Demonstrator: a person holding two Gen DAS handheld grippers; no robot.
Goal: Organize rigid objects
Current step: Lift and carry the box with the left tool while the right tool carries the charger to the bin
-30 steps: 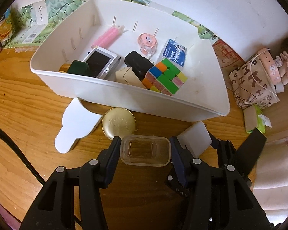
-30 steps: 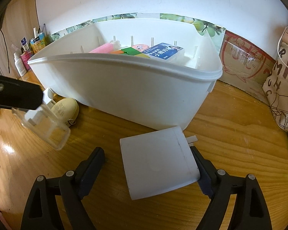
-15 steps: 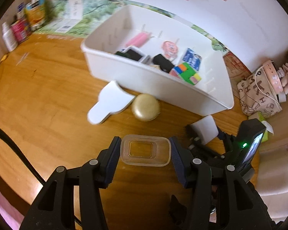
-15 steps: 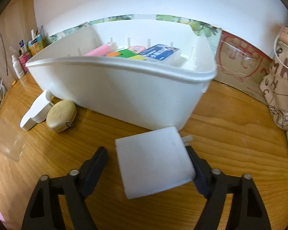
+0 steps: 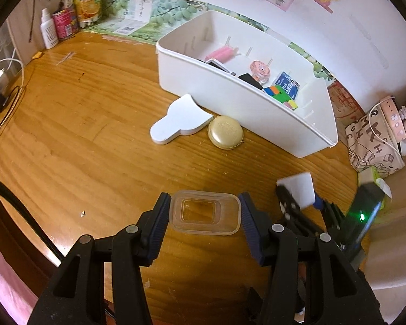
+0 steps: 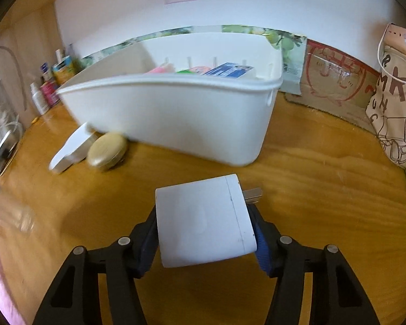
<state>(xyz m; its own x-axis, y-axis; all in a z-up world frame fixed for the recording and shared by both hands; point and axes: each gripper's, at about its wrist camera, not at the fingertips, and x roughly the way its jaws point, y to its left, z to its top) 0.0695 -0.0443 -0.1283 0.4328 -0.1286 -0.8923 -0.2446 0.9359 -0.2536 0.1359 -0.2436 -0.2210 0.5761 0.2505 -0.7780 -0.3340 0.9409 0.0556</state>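
Observation:
A clear plastic container (image 5: 205,227) sits between the pads of my left gripper (image 5: 204,203), which is shut on it above the wooden table. My right gripper (image 6: 203,216) is closing on a white plug charger (image 6: 200,211); both pads touch its sides and its prongs point right. The left wrist view shows that charger (image 5: 297,184) low on the right. The white bin (image 5: 230,92) holds a puzzle cube, a pink tube, a blue box and other items. A gold round case (image 5: 226,132) and a flat white piece (image 5: 180,120) lie before its front wall.
Bottles and cartons (image 5: 65,19) stand at the back left corner, with a cable (image 5: 5,65) at the left edge. A printed tote bag (image 5: 373,140) and a green packet (image 5: 370,176) are on the right. Cardboard (image 6: 335,81) leans on the wall.
My left gripper has pulled back from the bin with the clear container, so more table shows. The right jaws have narrowed from wide apart onto the charger's sides.

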